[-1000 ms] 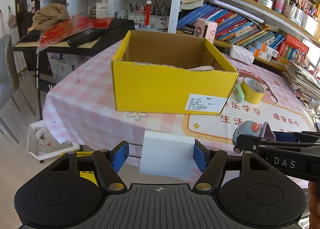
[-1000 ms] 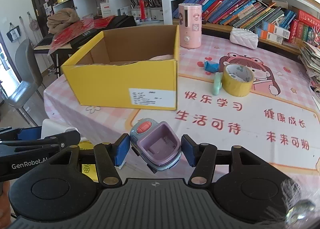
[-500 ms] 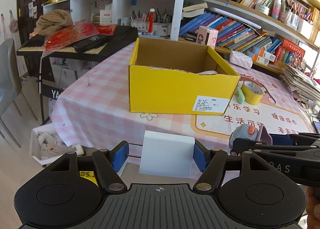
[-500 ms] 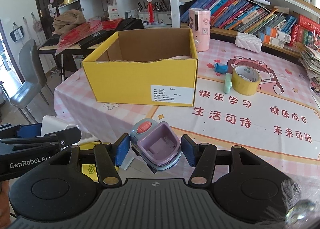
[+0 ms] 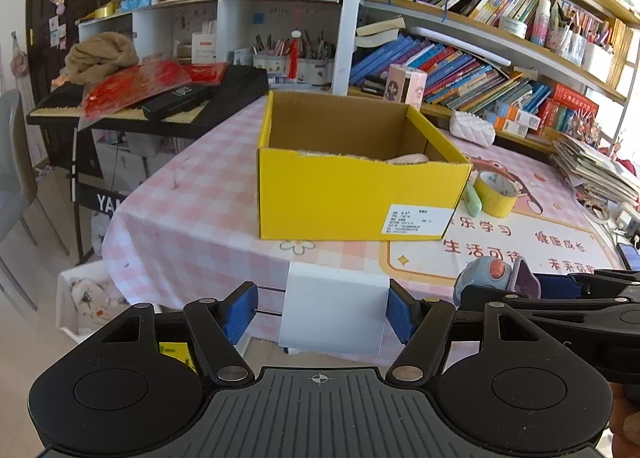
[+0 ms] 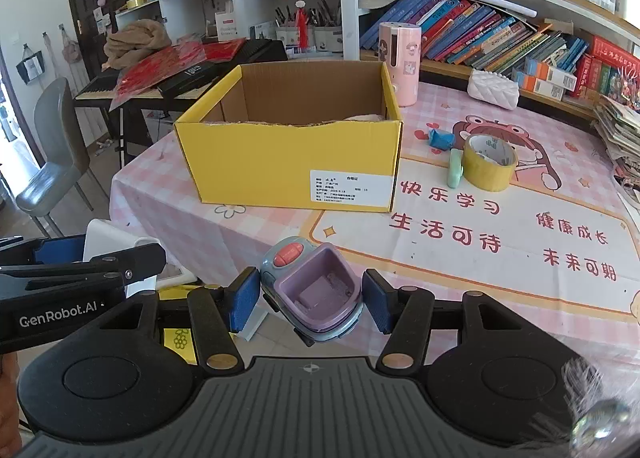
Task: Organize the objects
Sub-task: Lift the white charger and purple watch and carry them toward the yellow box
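Two grippers side by side, angled down before yellow box [image 5: 360, 193], left gripper [image 5: 320, 312] fingers clamped on white block [image 5: 334, 310], right gripper [image 6: 306, 294] fingers clamped on purple toy [image 6: 314, 290]

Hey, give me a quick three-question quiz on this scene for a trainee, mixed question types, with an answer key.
1. True or false: the yellow box stands open on the table.
2. What does the left gripper hold: A) tape roll B) white block C) book?
3. Fill in: the right gripper holds a small ____ toy with an orange button.

Key: 1 true. 2 B, the white block. 3 purple; the toy sits between the blue pads.
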Action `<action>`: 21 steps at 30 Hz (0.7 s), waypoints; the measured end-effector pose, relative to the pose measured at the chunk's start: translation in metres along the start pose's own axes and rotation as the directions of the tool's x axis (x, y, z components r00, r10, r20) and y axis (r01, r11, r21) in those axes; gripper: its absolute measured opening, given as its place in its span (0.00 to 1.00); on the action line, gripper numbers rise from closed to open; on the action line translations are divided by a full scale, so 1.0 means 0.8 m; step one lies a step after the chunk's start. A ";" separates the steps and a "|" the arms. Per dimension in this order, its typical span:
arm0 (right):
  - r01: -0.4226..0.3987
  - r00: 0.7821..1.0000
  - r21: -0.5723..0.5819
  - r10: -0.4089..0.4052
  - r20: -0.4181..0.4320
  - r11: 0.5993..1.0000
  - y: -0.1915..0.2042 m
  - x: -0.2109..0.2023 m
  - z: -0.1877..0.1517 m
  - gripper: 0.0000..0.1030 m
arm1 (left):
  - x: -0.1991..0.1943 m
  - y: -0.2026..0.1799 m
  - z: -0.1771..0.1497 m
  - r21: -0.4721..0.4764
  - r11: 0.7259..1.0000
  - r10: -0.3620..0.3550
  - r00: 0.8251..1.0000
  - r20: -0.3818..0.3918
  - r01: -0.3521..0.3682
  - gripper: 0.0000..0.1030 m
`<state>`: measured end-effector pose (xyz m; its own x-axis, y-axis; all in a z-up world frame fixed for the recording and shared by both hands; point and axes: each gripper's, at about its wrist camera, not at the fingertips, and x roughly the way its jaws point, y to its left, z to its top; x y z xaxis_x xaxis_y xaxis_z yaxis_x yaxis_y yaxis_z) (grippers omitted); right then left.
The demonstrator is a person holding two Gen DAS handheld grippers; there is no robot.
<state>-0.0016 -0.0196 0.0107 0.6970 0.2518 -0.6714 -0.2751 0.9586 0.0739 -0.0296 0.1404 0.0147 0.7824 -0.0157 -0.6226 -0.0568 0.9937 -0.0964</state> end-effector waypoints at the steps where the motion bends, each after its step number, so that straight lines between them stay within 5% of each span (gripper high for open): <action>1: 0.001 1.000 0.000 -0.001 0.002 1.000 0.000 0.001 0.002 0.53 | 0.000 0.001 0.002 0.001 1.000 0.000 1.000 0.007 0.000 0.66; 12: 0.019 0.996 -0.019 -0.017 0.090 1.000 -0.002 0.016 0.040 0.53 | 0.015 0.014 0.036 -0.012 0.999 0.034 0.997 0.070 -0.033 0.66; 21: 0.013 0.975 -0.023 -0.007 0.224 1.000 -0.024 0.051 0.133 0.52 | 0.056 0.003 0.108 0.032 0.998 0.043 0.985 0.168 -0.049 0.66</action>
<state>0.1025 -0.0135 0.0599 0.8295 0.2682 -0.4898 -0.2814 0.9584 0.0482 0.0587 0.1513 0.0539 0.8724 0.0460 -0.4866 -0.0755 0.9963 -0.0412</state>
